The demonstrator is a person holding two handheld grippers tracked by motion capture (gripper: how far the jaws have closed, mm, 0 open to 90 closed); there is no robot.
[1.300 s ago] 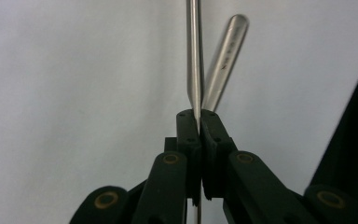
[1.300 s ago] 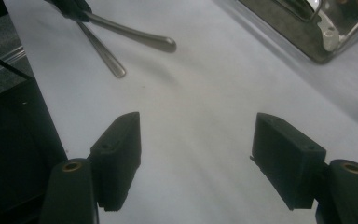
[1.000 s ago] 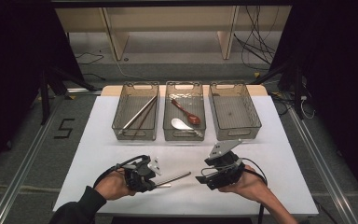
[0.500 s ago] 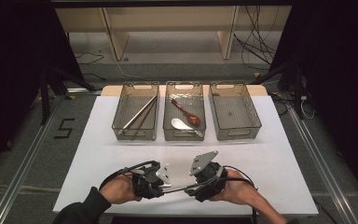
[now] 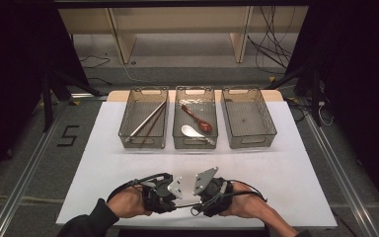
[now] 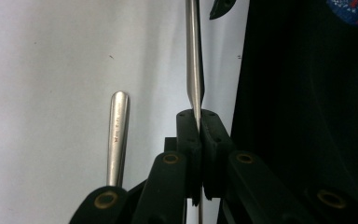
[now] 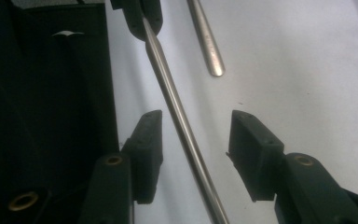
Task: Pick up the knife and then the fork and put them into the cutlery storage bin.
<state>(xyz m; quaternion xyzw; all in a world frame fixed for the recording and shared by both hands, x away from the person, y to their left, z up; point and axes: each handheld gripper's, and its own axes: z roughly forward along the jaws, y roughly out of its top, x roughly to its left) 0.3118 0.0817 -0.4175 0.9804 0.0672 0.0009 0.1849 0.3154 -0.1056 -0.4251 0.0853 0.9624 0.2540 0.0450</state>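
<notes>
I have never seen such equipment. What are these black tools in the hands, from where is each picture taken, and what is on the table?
A person sits at a white table and holds a hand-operated gripper in each hand; there is no robot arm. The high view looks down from above: the left gripper and right gripper meet near the front edge. The other two pictures come from small cameras riding on each gripper, looking along its black jaws.

The left gripper's jaws are shut on a thin metal rod, probably a chopstick. The right gripper's jaws have just been closing around the same rod, but do not press on it yet. A second metal stick lies on the table beside.

Further back stand three clear bins: the left bin holds chopsticks, the middle bin holds a red spoon and a white spoon, and the right bin looks empty.
</notes>
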